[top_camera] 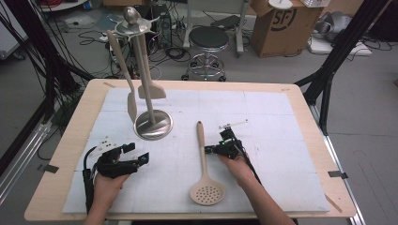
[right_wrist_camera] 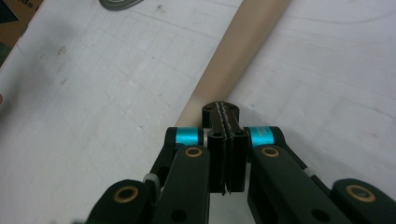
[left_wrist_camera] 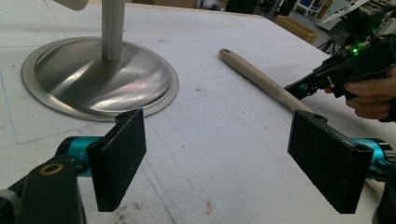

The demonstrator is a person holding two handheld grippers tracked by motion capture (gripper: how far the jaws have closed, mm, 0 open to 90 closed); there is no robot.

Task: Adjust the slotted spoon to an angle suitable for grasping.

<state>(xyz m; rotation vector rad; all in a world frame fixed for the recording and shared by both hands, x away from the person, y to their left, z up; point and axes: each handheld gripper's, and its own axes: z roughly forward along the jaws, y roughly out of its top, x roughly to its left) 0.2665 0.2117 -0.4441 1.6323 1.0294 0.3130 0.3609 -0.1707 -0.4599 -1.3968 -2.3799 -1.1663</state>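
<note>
A beige slotted spoon (top_camera: 202,154) lies on the white foam mat (top_camera: 281,140), round head toward the person. My right gripper (top_camera: 210,150) is shut with nothing between its pads, its tips right beside the spoon's handle (right_wrist_camera: 243,51). In the right gripper view, the closed tips (right_wrist_camera: 224,111) rest over that handle. My left gripper (top_camera: 138,153) hovers at the mat's near left. It is open, and bare mat shows between its pads (left_wrist_camera: 119,161). The steel utensil stand (top_camera: 153,123) rises ahead of it with two beige spatulas (top_camera: 132,105) hanging from its top.
The stand's domed base (left_wrist_camera: 100,77) sits close in front of the left gripper, and the right gripper (left_wrist_camera: 295,87) shows farther right. Beyond the wooden table edge (top_camera: 187,84) are a stool (top_camera: 208,40), a cardboard box (top_camera: 281,26), floor cables and black frame legs (top_camera: 328,70).
</note>
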